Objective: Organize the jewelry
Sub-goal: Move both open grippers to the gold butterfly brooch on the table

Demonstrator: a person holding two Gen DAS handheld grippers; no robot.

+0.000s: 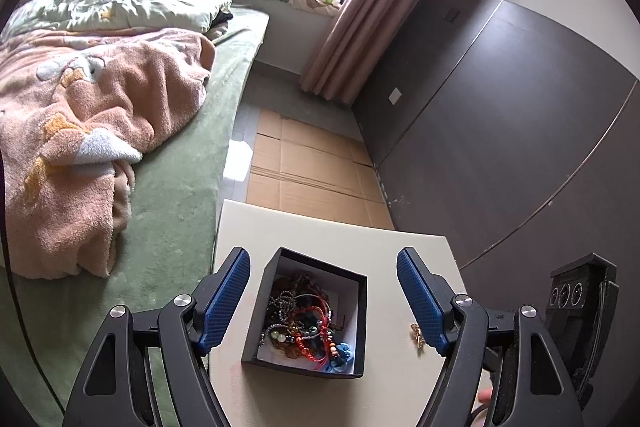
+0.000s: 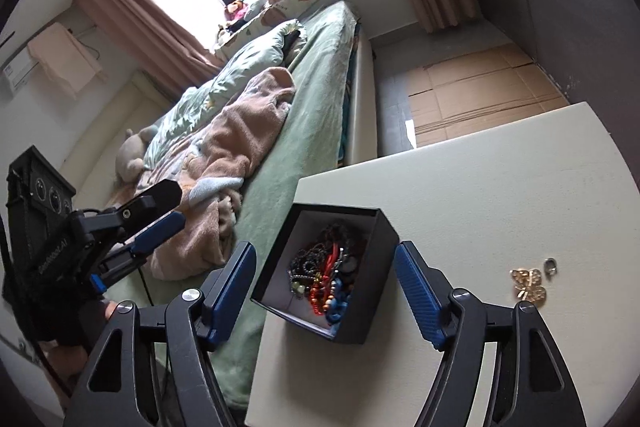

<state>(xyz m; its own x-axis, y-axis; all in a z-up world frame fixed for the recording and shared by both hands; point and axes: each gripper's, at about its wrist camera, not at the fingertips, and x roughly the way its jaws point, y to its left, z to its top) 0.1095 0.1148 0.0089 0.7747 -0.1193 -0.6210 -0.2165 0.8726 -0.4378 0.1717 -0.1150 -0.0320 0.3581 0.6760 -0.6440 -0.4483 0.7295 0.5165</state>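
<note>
A black open box (image 1: 362,311) (image 2: 384,247) with a white inside stands on a cream table (image 1: 320,231) (image 2: 500,187). It holds a tangle of jewelry (image 1: 304,327) (image 2: 326,275): dark bead chains, red cords, blue pieces. A gold butterfly brooch (image 1: 417,334) (image 2: 529,285) lies on the table right of the box, with a small silver ring (image 2: 551,267) beside it. My left gripper (image 1: 324,299) is open and empty above the box. My right gripper (image 2: 325,293) is open and empty, also over the box. The left gripper also shows in the right wrist view (image 2: 160,223).
A bed with a green sheet (image 1: 180,187) (image 2: 288,163) and a pink blanket (image 1: 80,131) borders the table's left side. Flattened cardboard (image 1: 312,167) (image 2: 480,87) covers the floor beyond the table. A dark wall panel (image 1: 500,127) stands at the right.
</note>
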